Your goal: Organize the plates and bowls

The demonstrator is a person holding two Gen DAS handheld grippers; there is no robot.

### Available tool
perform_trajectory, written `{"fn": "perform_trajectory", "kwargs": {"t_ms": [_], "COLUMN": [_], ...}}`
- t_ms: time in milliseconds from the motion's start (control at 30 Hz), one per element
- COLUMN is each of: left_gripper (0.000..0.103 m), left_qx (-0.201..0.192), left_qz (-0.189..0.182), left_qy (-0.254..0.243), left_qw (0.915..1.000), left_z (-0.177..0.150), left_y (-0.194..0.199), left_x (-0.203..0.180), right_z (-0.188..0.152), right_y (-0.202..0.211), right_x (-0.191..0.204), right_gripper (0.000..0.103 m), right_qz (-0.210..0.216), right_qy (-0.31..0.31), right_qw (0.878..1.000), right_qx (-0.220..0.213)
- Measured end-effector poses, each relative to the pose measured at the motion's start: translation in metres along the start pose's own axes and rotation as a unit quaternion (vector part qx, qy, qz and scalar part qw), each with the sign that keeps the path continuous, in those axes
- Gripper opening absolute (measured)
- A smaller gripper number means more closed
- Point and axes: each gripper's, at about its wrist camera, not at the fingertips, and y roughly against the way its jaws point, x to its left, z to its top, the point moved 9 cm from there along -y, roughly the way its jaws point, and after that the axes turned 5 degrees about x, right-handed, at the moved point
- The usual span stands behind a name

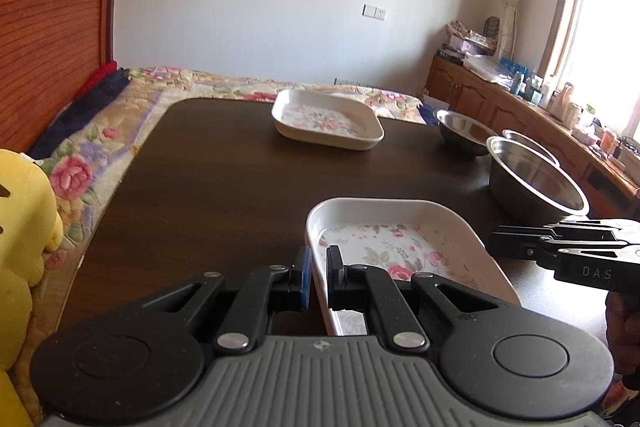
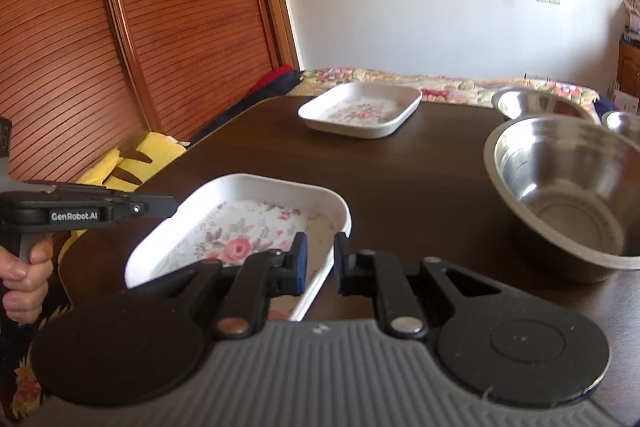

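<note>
A white square plate with a flower print is at the near edge of the dark table. My left gripper is shut on its left rim, and my right gripper is shut on its right rim. I cannot tell whether the plate rests on the table or is lifted. A second floral plate lies at the far side. A large steel bowl stands to the right, with two smaller steel bowls behind it.
A yellow plush toy lies left of the table on a bed with a floral quilt. A slatted wooden door rises behind it. A cluttered wooden cabinet runs along the right. A hand holds the left gripper's handle.
</note>
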Motion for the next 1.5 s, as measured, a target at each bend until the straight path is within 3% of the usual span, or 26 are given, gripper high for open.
{"fn": "perform_trajectory", "kwargs": {"t_ms": [200,333,600,700,767,833,933,1300,1500], "left_gripper": [0.008,0.025,0.044,0.056,0.062,0.071,0.083,0.084,0.071], "left_qx": [-0.023,-0.038,-0.068,-0.077,-0.083,-0.087,-0.096,-0.121,-0.105], "left_qz": [0.002,0.002,0.004,0.005,0.009,0.011,0.018,0.022,0.029], "left_qy": [-0.003,-0.008,-0.033,-0.045,-0.053,-0.058,-0.066,-0.079,-0.079], "left_qw": [0.9997,0.9992,0.9971,0.9960,0.9951,0.9944,0.9930,0.9893,0.9909], "left_z": [0.000,-0.001,0.001,0.004,0.007,0.012,0.024,0.076,0.098], "left_y": [0.022,0.035,0.062,0.068,0.072,0.072,0.069,0.047,0.021], "left_x": [-0.008,-0.017,-0.039,-0.046,-0.049,-0.050,-0.048,-0.036,-0.024], "right_z": [0.004,0.006,0.009,0.012,0.015,0.018,0.027,0.072,0.095], "right_y": [0.018,0.032,0.055,0.058,0.059,0.059,0.055,0.009,-0.018], "right_x": [0.001,0.005,0.009,0.006,0.003,-0.001,-0.007,-0.032,-0.041], "right_gripper": [0.015,0.015,0.016,0.016,0.021,0.040,0.048,0.051,0.051], "right_qz": [-0.009,-0.018,-0.028,-0.030,-0.038,-0.045,-0.052,-0.051,-0.051], "right_qy": [0.004,0.009,0.013,0.007,0.007,0.007,0.009,-0.007,-0.019], "right_qw": [1.000,0.999,0.997,0.997,0.996,0.995,0.995,0.996,0.997], "right_qx": [-0.021,-0.038,-0.068,-0.075,-0.079,-0.083,-0.087,-0.077,-0.056]}}
